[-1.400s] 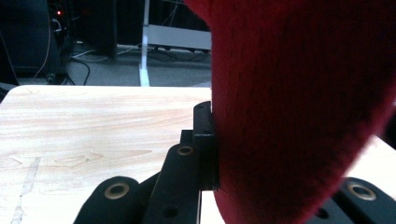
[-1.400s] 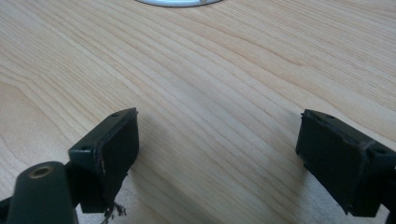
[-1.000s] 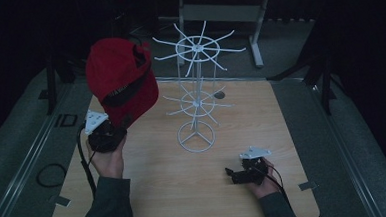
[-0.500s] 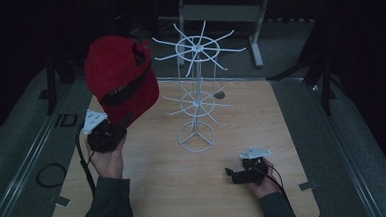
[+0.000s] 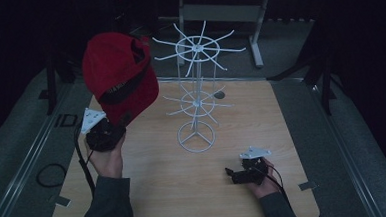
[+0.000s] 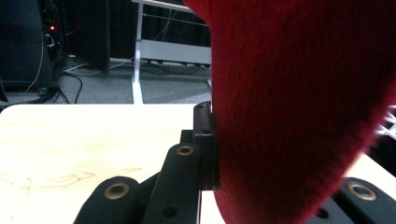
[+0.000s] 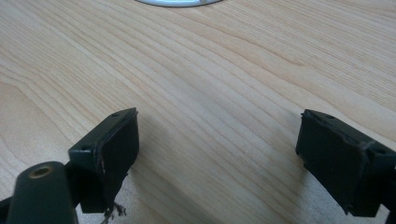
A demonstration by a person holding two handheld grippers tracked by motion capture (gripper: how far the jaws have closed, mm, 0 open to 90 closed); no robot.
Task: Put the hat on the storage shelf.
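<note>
A square table [image 5: 150, 191] of pale wood with fine straight grain and rounded corners is seen from the high view, set on a dull grey floor. Just beyond its centre stands a white wire rack [image 5: 194, 96], built on a thin upright post with a ring base, a small ring of spokes at mid height and a wider ring of spokes at the top. To the left of the rack a red cap [image 5: 120, 77] is held up above the table's left side; its cloth looks soft and slightly fuzzy, its crown is rounded, and a dark band runs across its opening. The cap is clamped by the left gripper [image 5: 113, 126], whose black jaws are pressed together on the red fabric at the cap's lower edge, as shown in the left gripper view. At the near right of the table the right gripper [image 5: 230, 172] is held low over the wood, its two blunt black jaws standing well apart with only bare table between them.
</note>
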